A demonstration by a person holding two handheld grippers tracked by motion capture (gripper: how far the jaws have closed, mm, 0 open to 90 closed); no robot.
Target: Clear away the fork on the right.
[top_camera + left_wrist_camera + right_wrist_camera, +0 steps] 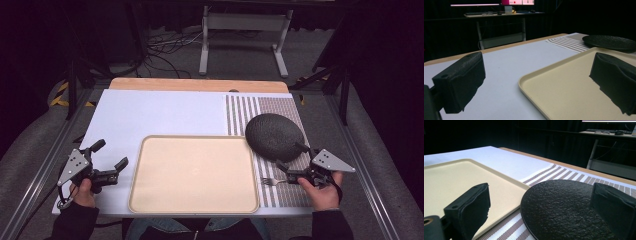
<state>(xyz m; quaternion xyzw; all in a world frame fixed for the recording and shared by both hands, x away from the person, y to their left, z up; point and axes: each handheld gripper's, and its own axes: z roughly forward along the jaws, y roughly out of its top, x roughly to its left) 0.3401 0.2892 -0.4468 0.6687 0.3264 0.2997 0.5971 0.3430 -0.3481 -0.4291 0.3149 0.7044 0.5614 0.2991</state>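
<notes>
A beige tray (194,174) lies on the white table (150,112), at the middle of the near edge, and all places here are given from this tray. Just right of the tray there is a striped mat (280,150). On the mat, beside the far right corner of the tray, lies a black plate (274,136) with a rough surface; its rim comes very close to the tray edge, but I cannot tell if they touch. Nearer to the person, right of the tray's right edge, a small fork (273,180) lies on the mat with its prongs toward the tray. The left tongs (111,155) are left of the tray, held by the left hand (82,192); they are released, with 2 jaws wide apart and nothing between them. In the left gripper view the near left corner of the tray (574,85) is between the jaws. The right tongs (291,157) are right of the tray, held by the right hand (322,192), also released, and they stand just beside the near rim of the plate, above the fork handle. In the right gripper view the plate (564,207) fills the gap between the spread jaws.
</notes>
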